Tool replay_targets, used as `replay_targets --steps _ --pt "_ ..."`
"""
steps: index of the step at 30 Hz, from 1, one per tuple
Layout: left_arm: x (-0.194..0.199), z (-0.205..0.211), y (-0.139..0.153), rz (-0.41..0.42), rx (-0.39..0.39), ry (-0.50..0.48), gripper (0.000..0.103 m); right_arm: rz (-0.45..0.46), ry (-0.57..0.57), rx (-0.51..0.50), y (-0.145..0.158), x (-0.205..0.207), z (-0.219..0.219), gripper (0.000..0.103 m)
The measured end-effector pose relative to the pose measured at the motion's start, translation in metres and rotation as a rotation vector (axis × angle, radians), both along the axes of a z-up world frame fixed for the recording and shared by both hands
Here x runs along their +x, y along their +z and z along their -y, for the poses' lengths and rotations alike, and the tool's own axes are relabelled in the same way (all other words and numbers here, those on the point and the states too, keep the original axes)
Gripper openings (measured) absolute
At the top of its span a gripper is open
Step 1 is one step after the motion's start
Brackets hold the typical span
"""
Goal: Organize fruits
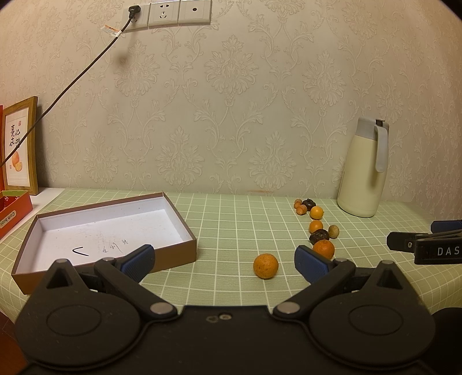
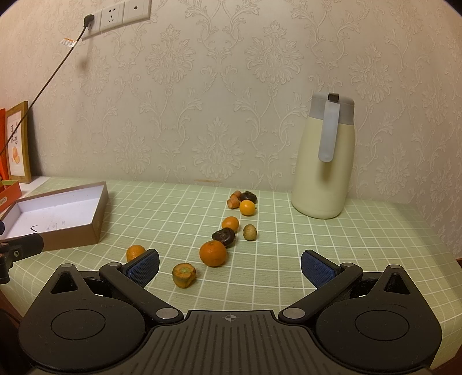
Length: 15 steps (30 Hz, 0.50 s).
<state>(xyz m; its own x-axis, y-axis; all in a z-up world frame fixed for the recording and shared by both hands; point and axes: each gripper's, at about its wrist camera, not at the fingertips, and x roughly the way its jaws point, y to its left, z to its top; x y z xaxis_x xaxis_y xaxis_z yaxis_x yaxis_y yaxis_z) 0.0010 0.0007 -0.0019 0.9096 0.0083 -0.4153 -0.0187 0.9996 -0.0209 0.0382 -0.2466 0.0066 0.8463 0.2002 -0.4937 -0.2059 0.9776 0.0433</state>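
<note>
Green-checked bench (image 2: 317, 230): both my grippers, left gripper (image 1: 224, 261) and right gripper (image 2: 230, 266), spread empty; the round orange (image 1: 265, 265) at lower centre could roll if nudged.

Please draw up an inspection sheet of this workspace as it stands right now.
Surface: table under a green grid cloth.
Job's things: open box holds no fruit; oranges, dark fruits and small nuts lie in a loose line; one orange sits apart, nearer the box; a cut piece lies in front.
Clutter: cream jug at the back; red carton at the left edge.
Grippers: left gripper open; right gripper open; neither holds anything.
Cables: black cord plugged into the wall socket.
Surroundings: patterned wallpaper, framed picture.
</note>
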Motion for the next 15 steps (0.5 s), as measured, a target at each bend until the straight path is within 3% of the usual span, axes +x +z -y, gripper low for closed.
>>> replay_targets --steps 15 --pt "-0.0002 0.0000 -0.0003 0.000 0.000 0.000 0.097 0.000 0.000 0.000 0.0012 -0.0007 -0.0006 0.103"
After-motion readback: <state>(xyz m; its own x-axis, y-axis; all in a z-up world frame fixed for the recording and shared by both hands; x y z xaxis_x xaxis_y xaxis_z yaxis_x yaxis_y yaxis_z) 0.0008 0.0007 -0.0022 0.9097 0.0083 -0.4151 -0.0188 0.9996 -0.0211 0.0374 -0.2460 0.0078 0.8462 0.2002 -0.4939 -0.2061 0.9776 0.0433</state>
